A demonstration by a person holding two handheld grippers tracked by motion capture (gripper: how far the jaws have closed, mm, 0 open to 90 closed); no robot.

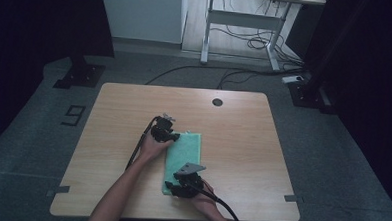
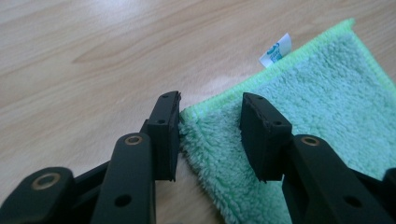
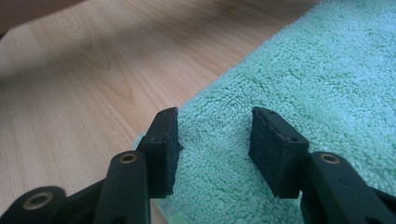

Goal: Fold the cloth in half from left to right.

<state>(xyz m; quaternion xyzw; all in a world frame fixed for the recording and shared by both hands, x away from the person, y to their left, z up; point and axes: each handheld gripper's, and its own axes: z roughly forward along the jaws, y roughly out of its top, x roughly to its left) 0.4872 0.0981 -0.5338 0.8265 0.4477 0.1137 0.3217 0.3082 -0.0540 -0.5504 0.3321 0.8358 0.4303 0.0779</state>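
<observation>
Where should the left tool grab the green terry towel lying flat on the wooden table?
Probably at the stitched corner of the green terry towel nearest the left tool, coming in low along the light wooden table. The towel lies flat, so only an edge offers something to pinch, and this corner already sits between the open jaws, with the white label farther along that hem.

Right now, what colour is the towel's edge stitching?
Brighter green than the mint towel; clearest in the left gripper view.

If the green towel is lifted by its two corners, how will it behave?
The green terry towel looks soft and lies flat on the table, so it will probably sag between the left claw and right claw. It seems light, and its fluffy pile should grip well.
</observation>
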